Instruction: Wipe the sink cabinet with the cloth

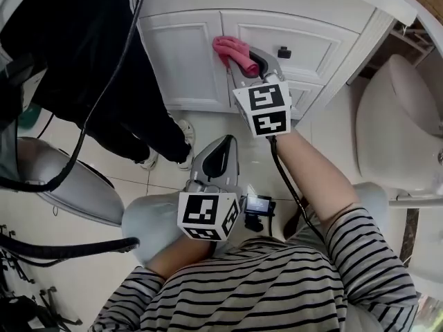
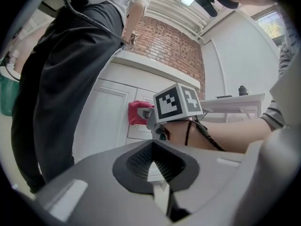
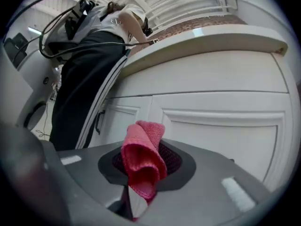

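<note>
The white sink cabinet (image 1: 180, 54) runs along the top of the head view. A pink cloth (image 1: 234, 52) is pressed against its front, at the seam between the left door and the drawer panel. My right gripper (image 1: 252, 59) is shut on the cloth. In the right gripper view the folded cloth (image 3: 141, 159) sticks up out of the right gripper (image 3: 136, 197), close to the cabinet door (image 3: 225, 135). My left gripper (image 1: 223, 146) hangs lower, over the floor tiles and apart from the cabinet. The left gripper (image 2: 160, 192) is shut with nothing in it, and its view shows the cloth (image 2: 136, 112) ahead.
A person in black clothes (image 1: 90, 54) stands at the cabinet's left side, shoes on the tiles. A white toilet (image 1: 401, 123) stands at the right. The drawer has a dark knob (image 1: 284, 52). Black cables (image 1: 69, 247) and a grey rounded object (image 1: 69, 178) lie at the left.
</note>
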{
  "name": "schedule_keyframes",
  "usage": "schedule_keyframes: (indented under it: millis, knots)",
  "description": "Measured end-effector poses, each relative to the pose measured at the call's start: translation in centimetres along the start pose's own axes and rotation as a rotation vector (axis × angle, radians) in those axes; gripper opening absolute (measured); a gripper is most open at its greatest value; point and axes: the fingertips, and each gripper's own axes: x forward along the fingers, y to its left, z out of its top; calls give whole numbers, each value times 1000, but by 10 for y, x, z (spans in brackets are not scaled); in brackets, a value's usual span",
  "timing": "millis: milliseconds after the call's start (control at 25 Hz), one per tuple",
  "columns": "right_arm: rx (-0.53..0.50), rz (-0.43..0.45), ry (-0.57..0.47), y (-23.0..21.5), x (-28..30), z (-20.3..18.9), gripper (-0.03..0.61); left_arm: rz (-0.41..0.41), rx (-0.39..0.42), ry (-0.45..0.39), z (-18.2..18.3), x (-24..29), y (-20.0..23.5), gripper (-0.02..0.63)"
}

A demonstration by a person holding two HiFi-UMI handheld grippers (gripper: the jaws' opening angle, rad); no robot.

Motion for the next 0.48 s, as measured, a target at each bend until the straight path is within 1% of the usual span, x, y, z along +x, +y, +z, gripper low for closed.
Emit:
schedule_keyframes:
  millis: [120,280,400,480]
  knots:
    - [-7,-55,22,-24,-11,-9,94,-2,-3,1,0,0,2,-6]
    - [38,-151,31,-70,-50,-20,92,-20,-3,11,-3,3,-3,-6]
    - [21,-168,34,-92,-69,-25,94,-29,3,20,-6,6,-9,-6]
    - [18,-197,37,-106,-79,-28,94,-31,10,24,-7,8,-13,-6]
